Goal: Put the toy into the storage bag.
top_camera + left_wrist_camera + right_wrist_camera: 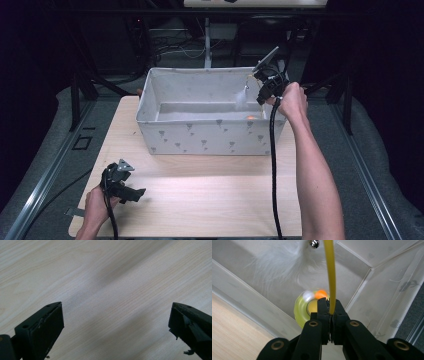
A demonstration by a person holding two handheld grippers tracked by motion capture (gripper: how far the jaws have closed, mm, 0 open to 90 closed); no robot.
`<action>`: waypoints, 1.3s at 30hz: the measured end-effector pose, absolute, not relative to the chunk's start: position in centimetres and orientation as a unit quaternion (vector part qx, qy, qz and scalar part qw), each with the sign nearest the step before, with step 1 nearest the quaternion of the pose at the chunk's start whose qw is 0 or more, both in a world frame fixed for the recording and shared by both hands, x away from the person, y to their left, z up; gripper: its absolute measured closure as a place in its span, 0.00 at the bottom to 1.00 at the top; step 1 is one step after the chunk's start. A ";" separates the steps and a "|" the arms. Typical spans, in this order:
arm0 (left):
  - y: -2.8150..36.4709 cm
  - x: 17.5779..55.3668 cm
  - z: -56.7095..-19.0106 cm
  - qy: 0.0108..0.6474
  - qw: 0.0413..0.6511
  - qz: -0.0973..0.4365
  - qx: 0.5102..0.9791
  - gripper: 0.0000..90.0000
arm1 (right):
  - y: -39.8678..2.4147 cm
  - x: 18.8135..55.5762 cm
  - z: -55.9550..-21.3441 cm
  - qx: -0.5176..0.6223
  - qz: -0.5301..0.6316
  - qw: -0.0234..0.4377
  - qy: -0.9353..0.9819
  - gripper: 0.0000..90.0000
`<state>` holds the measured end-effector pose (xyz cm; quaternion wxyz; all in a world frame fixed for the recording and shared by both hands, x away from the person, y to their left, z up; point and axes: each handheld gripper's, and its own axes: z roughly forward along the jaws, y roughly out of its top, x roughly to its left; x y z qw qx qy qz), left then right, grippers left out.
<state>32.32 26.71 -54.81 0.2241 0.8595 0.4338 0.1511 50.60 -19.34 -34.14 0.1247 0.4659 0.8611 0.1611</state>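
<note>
My right gripper (258,78) (331,302) hangs over the right end of a white fabric bin (210,137) and is shut on a thin yellow wand (330,270). From the wand's far end dangle a white feather (241,95) (279,262) and a small metal bell (314,243), inside the bin. Below them on the bin floor lies a round yellow-green toy (302,310) with an orange ball (250,117) (321,293) in it. My left gripper (134,189) (116,307) sits low over the wooden table (200,200) at the front left, open with nothing between its fingers.
The bin stands at the far half of the table, its patterned front wall facing me. Bare light wood (112,277) lies under the left gripper. Dark frame posts (75,100) and cables stand beyond the table, grey floor on both sides.
</note>
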 end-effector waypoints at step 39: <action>26.7 32.3 -54.7 0.434 0.223 0.156 0.859 0.00 | -22.3 50.1 -38.7 0.500 0.113 0.092 0.854 0.98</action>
